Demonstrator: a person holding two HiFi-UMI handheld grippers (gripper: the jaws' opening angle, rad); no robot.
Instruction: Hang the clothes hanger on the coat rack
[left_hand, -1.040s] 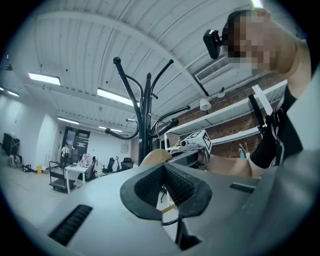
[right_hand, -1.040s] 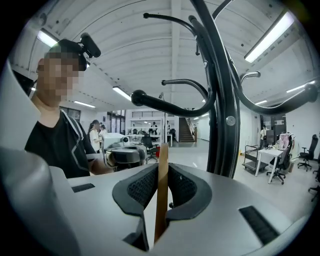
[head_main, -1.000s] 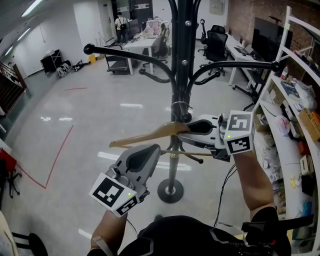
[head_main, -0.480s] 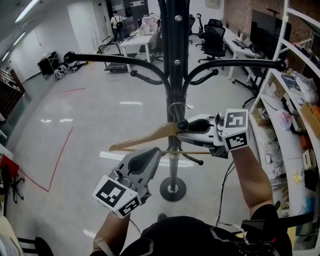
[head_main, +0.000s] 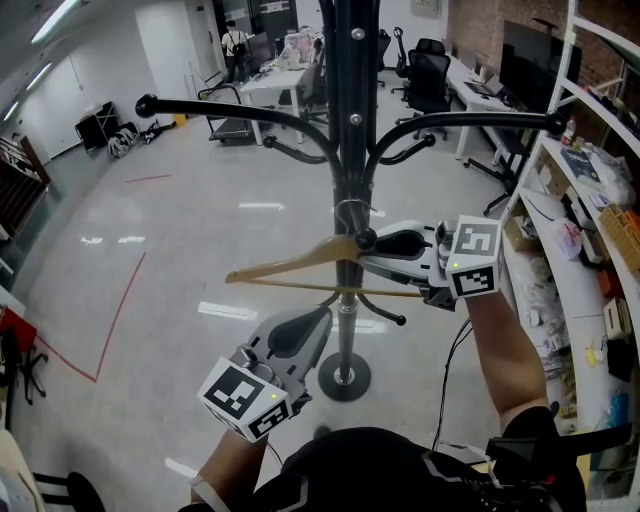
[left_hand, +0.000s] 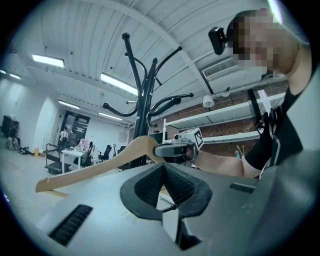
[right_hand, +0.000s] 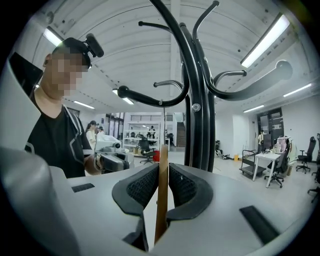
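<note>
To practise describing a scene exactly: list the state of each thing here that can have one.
Hanger: gripped by its wooden part, roughly level, close against the rack's pole; hook's seating unclear.
Right gripper: shut on the hanger.
Left gripper: shut, empty, held lower.
Coat rack: upright, upper arms bare.

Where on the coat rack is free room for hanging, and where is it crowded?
Free: the black metal coat rack's long left arm and long right arm, bare. Crowded: beside the pole, where the right tongs hold the wooden clothes hanger near a lower peg.
</note>
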